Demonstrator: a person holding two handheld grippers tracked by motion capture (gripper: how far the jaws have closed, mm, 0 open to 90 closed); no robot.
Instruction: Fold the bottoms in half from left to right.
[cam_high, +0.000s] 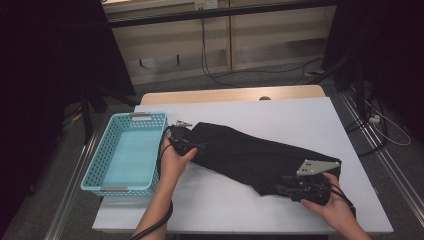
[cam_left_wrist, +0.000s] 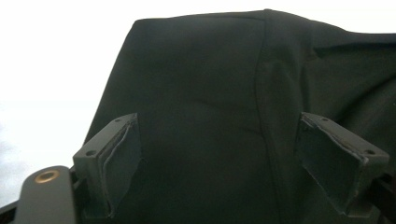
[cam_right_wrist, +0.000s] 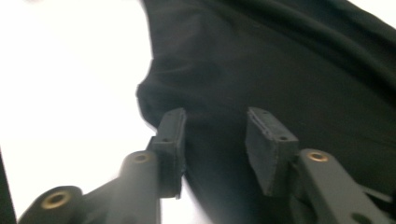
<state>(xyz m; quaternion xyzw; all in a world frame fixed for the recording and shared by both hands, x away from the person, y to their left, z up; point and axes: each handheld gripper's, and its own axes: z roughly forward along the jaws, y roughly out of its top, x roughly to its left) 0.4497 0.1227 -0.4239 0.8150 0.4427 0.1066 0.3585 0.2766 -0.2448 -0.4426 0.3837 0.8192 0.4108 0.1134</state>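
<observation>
Black folded cloth garment (cam_high: 250, 155) across white table (cam_high: 280, 112) | turquoise perforated plastic basket (cam_high: 127, 152) at left edge | left gripper (cam_left_wrist: 217, 158) jaws wide apart over cloth | right gripper (cam_right_wrist: 212, 147) jaws apart, nothing clamped.

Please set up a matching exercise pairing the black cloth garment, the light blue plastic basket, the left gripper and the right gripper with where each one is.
Things:
1. black cloth garment
2. light blue plastic basket
3. left gripper
4. right gripper

Places:
A. at the garment's end nearest the basket
B. at the table's left edge
C. spread across the table's middle
D. at the garment's end far from the basket

Pairs: 1-C, 2-B, 3-A, 4-D
</observation>
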